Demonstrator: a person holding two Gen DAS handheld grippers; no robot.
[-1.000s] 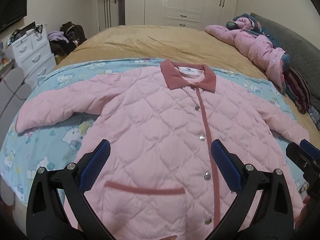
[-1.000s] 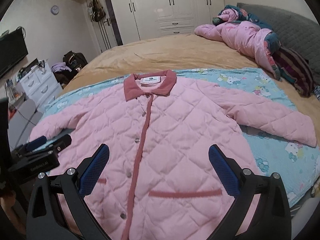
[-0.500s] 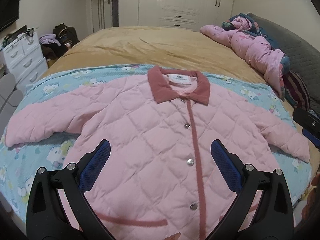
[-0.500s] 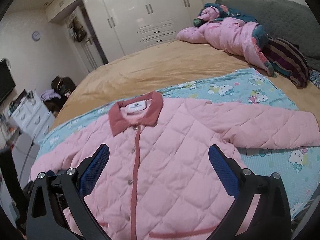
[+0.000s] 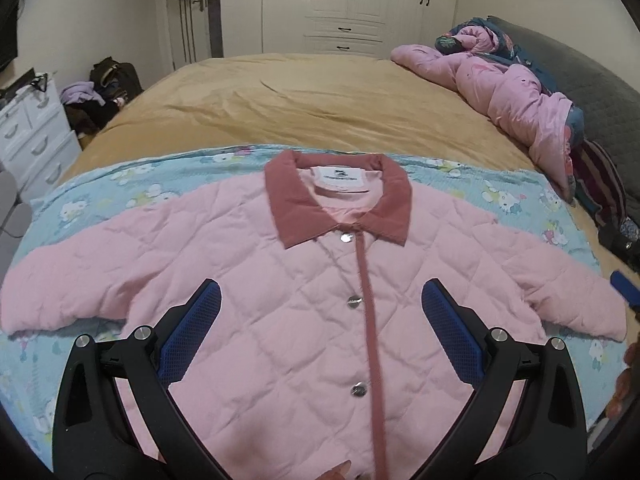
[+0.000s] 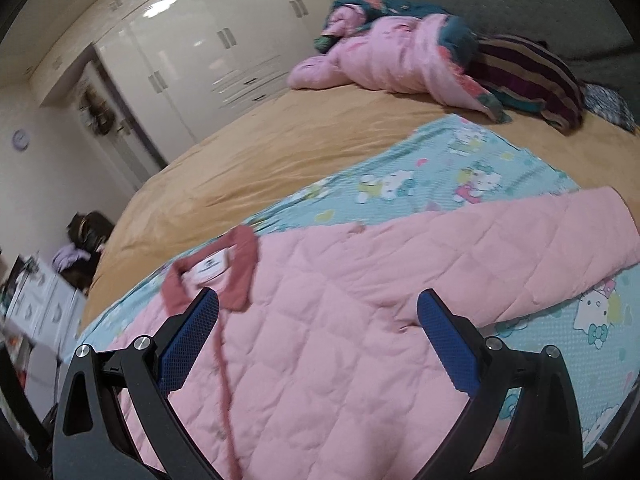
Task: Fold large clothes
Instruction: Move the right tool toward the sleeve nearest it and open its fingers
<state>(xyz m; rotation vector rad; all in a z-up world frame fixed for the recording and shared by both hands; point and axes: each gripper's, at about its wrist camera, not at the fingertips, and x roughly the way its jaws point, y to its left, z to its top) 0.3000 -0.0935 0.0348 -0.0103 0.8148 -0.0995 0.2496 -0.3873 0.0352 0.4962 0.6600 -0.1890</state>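
— Where's the jacket (image 5: 304, 280) right now?

— Flat and face up on the cartoon-print blue sheet (image 5: 100, 184), which covers the near part of the tan bedspread (image 5: 304, 96). Its dusty-rose collar (image 5: 340, 200) points away from the grippers, toward the white wardrobe (image 5: 344, 4).

— How does it look?

— Pale pink, diamond-quilted, snapped shut along a rose placket with silver studs. Both sleeves are spread out to either side of the collar, so nothing is folded yet.

— And the grippers?

— The left gripper (image 5: 320, 332) hangs over the chest just below the collar, fingers wide apart and empty. The right gripper (image 6: 318, 336) is equally spread and empty, facing the shoulder and sleeve (image 6: 520, 248) to the right of the collar.

— So which step is this?

— I'd judge it the approach before the first fold. Next, each gripper probably needs to drop to a sleeve or side edge, pinch the thick quilting firmly, and carry it in toward the placket.

— Anything else nearby?

— A crumpled pink quilt (image 5: 500, 80) lies well beyond the collar, to the right, clear of the work.
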